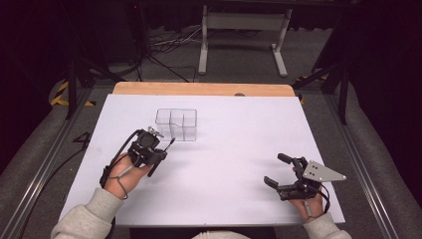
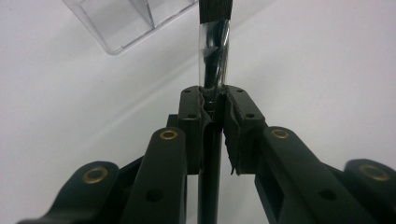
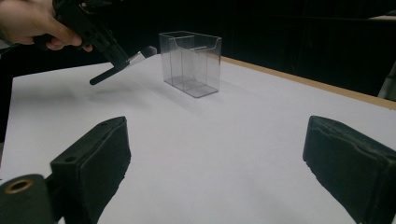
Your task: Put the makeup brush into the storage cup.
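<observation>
Here, the left hand-held gripper (image 1: 158, 155) is clamped on a slim black brush (image 2: 212, 70) with a clear sleeve, held above the white bench (image 1: 239, 149) just beside a clear divided box (image 1: 176, 123); the right hand-held gripper (image 1: 282, 173) rests well apart, jaws wide and empty. The likely step (dropping the brush into a compartment) calls for tipping it upright first. Dark floor, cables and a stand frame lie beyond
</observation>
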A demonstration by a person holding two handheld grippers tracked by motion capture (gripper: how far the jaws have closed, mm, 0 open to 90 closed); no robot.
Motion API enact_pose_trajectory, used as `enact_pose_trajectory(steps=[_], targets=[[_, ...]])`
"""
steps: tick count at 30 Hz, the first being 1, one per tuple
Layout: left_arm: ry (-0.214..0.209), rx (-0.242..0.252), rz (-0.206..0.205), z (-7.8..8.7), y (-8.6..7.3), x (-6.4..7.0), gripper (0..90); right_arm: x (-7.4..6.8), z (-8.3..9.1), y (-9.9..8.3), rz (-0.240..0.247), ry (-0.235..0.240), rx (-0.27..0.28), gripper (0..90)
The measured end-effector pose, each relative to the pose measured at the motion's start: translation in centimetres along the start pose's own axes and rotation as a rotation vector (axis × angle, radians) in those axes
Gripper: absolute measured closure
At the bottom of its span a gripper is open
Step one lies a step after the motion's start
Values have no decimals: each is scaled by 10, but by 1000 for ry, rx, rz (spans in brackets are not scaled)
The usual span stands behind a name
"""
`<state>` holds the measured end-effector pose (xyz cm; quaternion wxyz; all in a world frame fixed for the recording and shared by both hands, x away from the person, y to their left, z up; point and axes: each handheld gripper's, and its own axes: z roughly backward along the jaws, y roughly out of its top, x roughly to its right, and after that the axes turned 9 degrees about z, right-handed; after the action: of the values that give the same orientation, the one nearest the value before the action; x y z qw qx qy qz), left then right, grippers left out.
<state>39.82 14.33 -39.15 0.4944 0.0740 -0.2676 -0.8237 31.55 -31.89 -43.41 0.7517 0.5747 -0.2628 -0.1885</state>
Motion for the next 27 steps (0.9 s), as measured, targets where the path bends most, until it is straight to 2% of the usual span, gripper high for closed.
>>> enact_pose_trajectory(steps=[4,10,11,12,13,14,18,19,20,21,23,27], targets=[[-8,48,9,3,-2,1,778,0,0,0,4,-6,-3,75],[-5,135,-4,7,-6,5,778,0,0,0,10,-18,-5,57],[-5,135,-4,7,-6,5,777,0,0,0,7,-17,-5,58],[0,171,-13,8,-7,5,778,0,0,0,9,-17,-5,58],[0,171,-13,8,-7,5,778,0,0,0,9,-17,-4,57],[-8,206,-12,9,-8,6,778,0,0,0,9,-16,-4,57],[-7,286,-25,10,-11,7,778,1,1,0,4,-16,-3,58],[-7,286,-25,10,-11,7,777,1,1,0,4,-16,-3,58],[-18,319,-23,11,-12,7,777,1,1,0,3,-15,-1,57],[-18,319,-23,11,-12,7,777,1,1,0,3,-15,-1,57],[-25,370,-10,12,-13,8,778,1,1,0,2,-15,0,57],[-40,418,-1,13,-14,9,778,1,1,0,1,-13,0,57]])
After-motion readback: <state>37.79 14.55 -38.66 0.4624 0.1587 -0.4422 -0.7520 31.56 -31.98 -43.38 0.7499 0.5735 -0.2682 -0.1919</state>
